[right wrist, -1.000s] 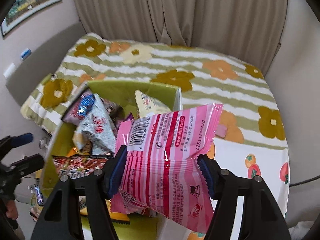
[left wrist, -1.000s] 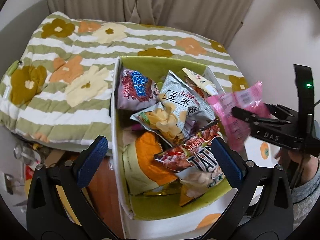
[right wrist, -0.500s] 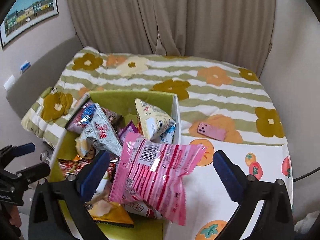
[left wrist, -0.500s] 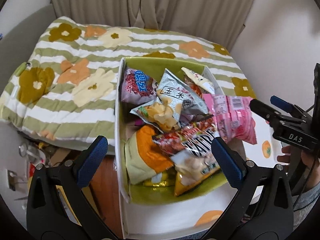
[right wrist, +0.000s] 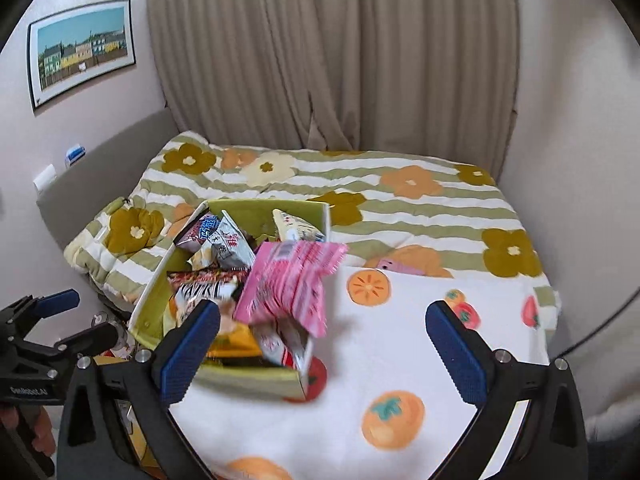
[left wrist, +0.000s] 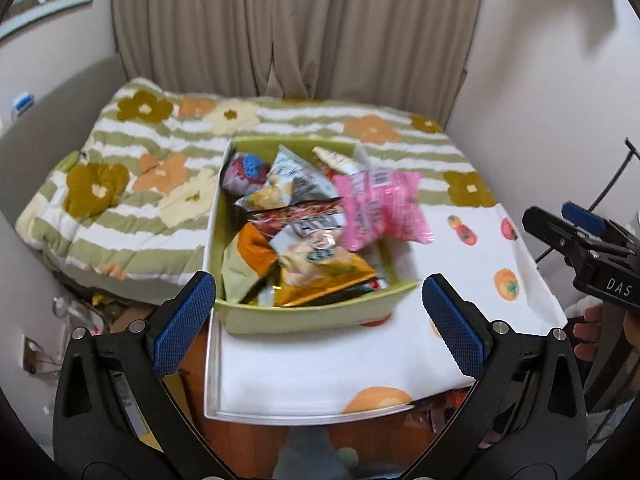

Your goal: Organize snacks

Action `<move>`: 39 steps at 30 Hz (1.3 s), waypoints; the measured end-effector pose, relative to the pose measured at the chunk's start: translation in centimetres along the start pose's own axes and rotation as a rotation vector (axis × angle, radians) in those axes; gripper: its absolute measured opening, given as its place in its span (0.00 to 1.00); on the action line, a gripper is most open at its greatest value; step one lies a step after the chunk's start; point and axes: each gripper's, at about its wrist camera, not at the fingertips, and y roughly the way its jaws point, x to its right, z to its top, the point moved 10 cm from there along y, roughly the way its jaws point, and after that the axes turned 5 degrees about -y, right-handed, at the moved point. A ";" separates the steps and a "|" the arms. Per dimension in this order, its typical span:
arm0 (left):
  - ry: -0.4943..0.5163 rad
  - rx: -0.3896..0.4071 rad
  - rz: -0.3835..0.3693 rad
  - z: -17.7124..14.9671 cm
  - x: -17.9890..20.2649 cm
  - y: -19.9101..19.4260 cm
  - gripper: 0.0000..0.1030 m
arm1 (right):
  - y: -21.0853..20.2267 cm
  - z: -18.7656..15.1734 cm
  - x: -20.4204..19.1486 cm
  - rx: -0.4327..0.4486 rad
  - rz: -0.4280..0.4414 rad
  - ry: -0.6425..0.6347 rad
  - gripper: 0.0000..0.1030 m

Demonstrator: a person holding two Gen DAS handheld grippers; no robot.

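One green box (left wrist: 308, 314) sits on a white fruit-print cloth (left wrist: 320, 364), centre of both frames, heaped with snack packets; roughly seven are countable, motion blur hiding some. One pink packet (left wrist: 380, 208) lies on top of the heap at the box's right edge, overhanging the rim, free of both claws.

Two claws. Left claw (left wrist: 318, 318): blue pads spread wide, nothing between them, low in the frame with the box's near wall seen through the gap. Right claw (right wrist: 322, 344): jaws have just been opening and now stand fully spread, holding nothing; the pink packet (right wrist: 292, 286) lies beyond the left pad.

Only the right-wrist view shows one pink phone (right wrist: 394, 267) on the flowered bed quilt (right wrist: 400, 200), upper right of the box (right wrist: 248, 376), and one framed picture (right wrist: 82, 50) in full. Only the left-wrist view shows fingers (left wrist: 586, 330) gripping the right claw's handle at the right edge.

Both claws tilt downward toward the box.
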 end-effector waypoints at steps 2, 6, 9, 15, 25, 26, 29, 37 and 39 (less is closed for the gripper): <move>0.005 0.054 0.012 -0.3 1.2 -2.1 1.00 | -2.0 -0.8 0.8 0.010 -0.023 0.018 0.99; 0.036 0.140 0.037 -0.3 3.0 -5.1 1.00 | -5.2 -2.1 2.2 0.033 -0.089 0.021 0.99; 0.047 0.176 0.058 -0.3 3.6 -6.4 1.00 | -7.3 -2.8 3.2 0.067 -0.128 0.043 0.99; 0.032 0.182 0.028 -0.8 4.3 -7.4 1.00 | -9.5 -3.7 4.1 0.095 -0.156 0.039 0.99; 0.045 0.189 0.041 -0.7 5.2 -7.5 1.00 | -10.6 -3.9 4.3 0.107 -0.157 0.043 0.99; 0.047 0.191 0.043 -0.7 5.2 -7.6 1.00 | -10.6 -3.7 4.4 0.108 -0.157 0.044 0.99; 0.053 0.190 0.043 -0.8 5.4 -7.5 1.00 | -10.5 -3.4 4.5 0.110 -0.156 0.047 0.99; 0.057 0.196 0.044 -0.8 5.5 -7.7 1.00 | -10.3 -2.9 4.4 0.117 -0.151 0.041 0.99; 0.059 0.198 0.046 -0.8 5.6 -7.7 1.00 | -10.3 -2.8 4.4 0.118 -0.151 0.042 0.99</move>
